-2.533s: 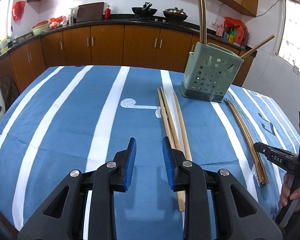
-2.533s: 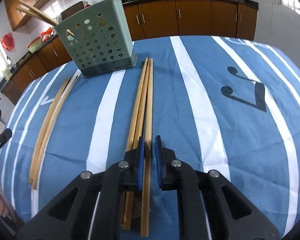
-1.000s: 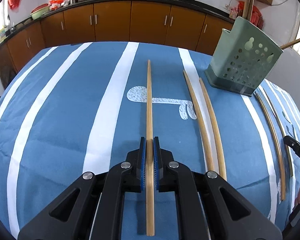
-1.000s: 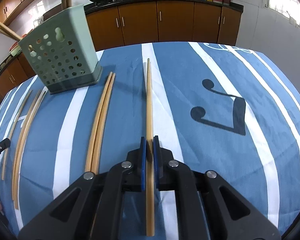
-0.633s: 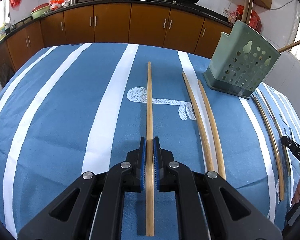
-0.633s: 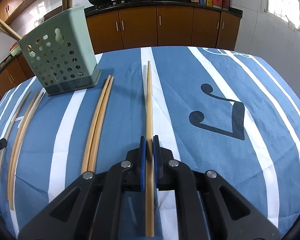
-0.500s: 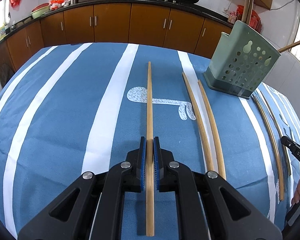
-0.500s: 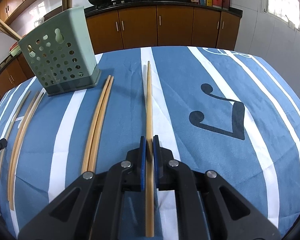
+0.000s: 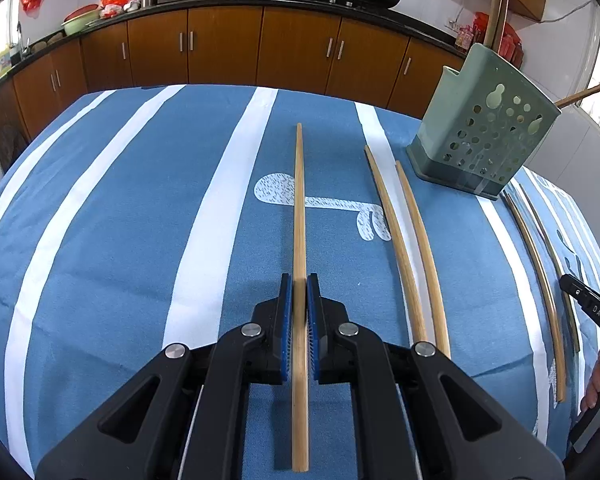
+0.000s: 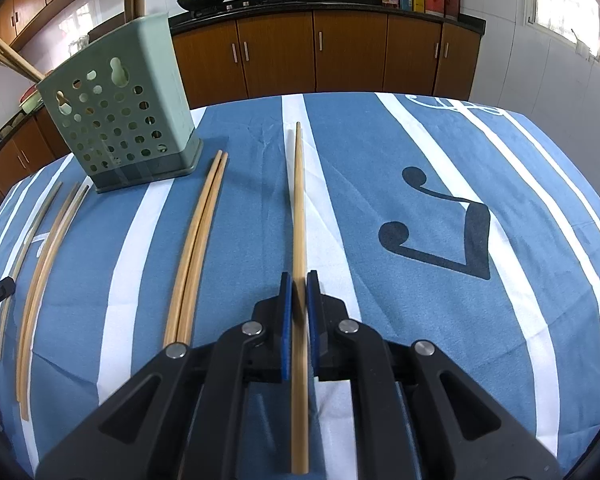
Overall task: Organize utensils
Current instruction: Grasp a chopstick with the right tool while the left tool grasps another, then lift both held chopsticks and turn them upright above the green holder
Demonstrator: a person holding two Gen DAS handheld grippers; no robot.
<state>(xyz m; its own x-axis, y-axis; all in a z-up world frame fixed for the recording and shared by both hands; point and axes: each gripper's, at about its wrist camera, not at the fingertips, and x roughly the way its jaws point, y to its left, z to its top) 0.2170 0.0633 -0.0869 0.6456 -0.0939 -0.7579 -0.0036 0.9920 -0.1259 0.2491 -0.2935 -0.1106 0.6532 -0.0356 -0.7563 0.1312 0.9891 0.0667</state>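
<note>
Clamping a single wooden chopstick (image 9: 299, 208) between its blue pads, the left gripper (image 9: 299, 304) fills the lower middle of the left wrist view, its jaws closed tight on the stick. The stick runs straight up the centre of the frame, its tail poking out below the jaws. To its right, two more chopsticks (image 9: 410, 248) lie on the blue-and-white striped tablecloth (image 9: 112, 216), side by side but slightly apart. Further right, near the frame's edge, another pair of darker sticks (image 9: 540, 280) curves down the cloth. The green perforated utensil holder (image 9: 486, 128) stands upright at upper right, with sticks rising from its top. At the far right edge, part of the other tool and a person's fingers (image 9: 598, 392) show.

From the right wrist view, the right gripper (image 10: 299, 304) is likewise closed on one chopstick (image 10: 299, 208) that runs up the centre. Two loose chopsticks (image 10: 198, 240) lie touching on the cloth left of centre, and thinner sticks (image 10: 44, 264) lie at far left. The holder (image 10: 120, 116) sits at upper left. Brown kitchen cabinets (image 10: 352, 52) line the top.
</note>
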